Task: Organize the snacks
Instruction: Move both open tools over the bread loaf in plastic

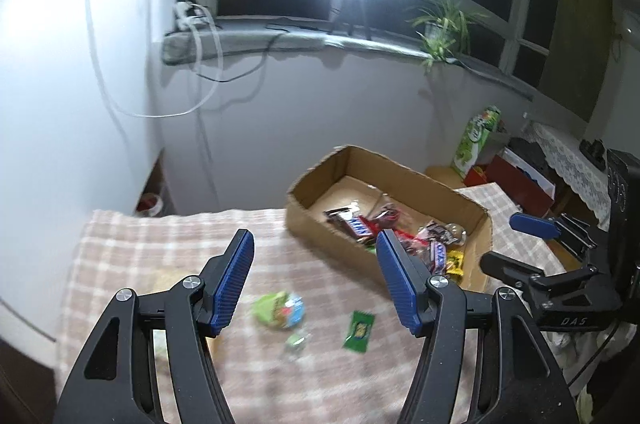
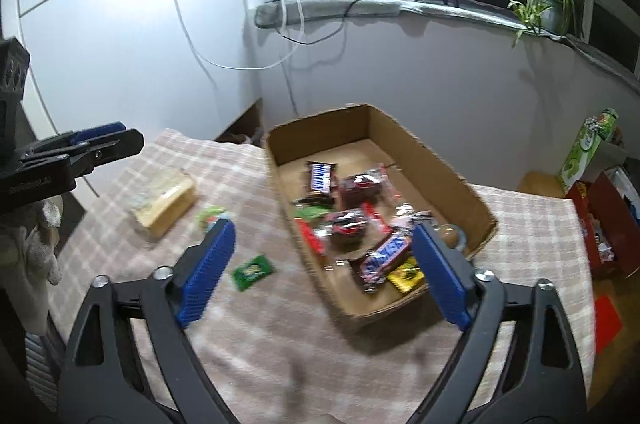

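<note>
Where a soft checked cloth in beige and white covers the table [image 2: 280, 324], an open cardboard box [image 2: 404, 135] with matte, ragged-cut walls is seen toward the far right corner. Glossy wrapped snacks are heaped in its near end: a brown Snickers bar [image 2: 386, 254], a small yellow packet [image 2: 406, 276] at the near wall, a bar with a blue-and-white label [image 2: 322, 175], and dark round sweets in crinkled clear film [image 2: 350, 226]. Three snacks are left on the cloth outside the box: a flat green rectangular sachet [image 1: 359, 330] nearest the box, a rounded pale-green pouch [image 1: 279, 310] and a small translucent wrapped candy [image 1: 297, 340], the last two blurred. A pale yellow block in clear wrap [image 2: 164, 201] is seen nearer the left edge.

The left gripper [image 1: 316, 282] is held above the cloth, tilted downward over the loose snacks, its ribbed blue fingers [image 1: 232, 284] spread wide with nothing between them. The right gripper [image 2: 324, 274] is poised over the box's near left wall, its textured blue fingers [image 2: 442, 276] likewise parted and gripping nothing; one finger is seen over the box's near end, the other over the cloth.
</note>
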{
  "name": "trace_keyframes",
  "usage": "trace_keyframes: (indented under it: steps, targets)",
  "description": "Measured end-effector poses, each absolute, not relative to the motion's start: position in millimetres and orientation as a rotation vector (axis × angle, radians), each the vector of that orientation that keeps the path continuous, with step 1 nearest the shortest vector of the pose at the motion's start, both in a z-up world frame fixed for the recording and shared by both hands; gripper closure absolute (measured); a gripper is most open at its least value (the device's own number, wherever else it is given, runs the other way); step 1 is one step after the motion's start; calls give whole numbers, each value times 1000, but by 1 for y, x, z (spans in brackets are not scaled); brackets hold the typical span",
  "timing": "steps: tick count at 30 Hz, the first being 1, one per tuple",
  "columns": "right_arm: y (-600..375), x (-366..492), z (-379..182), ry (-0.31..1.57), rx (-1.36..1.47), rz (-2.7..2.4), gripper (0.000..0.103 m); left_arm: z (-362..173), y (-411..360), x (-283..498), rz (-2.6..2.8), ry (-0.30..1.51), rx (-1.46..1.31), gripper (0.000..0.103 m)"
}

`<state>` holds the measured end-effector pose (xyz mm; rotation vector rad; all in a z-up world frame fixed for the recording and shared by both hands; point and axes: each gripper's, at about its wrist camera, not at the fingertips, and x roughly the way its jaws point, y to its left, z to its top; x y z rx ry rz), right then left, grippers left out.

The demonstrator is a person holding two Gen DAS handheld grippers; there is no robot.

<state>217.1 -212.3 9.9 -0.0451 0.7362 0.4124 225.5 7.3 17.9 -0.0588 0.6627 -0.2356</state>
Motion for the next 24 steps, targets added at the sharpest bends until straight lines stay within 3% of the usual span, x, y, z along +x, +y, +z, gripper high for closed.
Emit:
trace_keyframes:
  steps: [9,24]
  targets:
    - [-179,194,6,754,-9,510,7,13,62,192,-162,672,-120,39]
    - [-97,240,-35,949,181,732,7,-51,146,209,-112,743,-342,37]
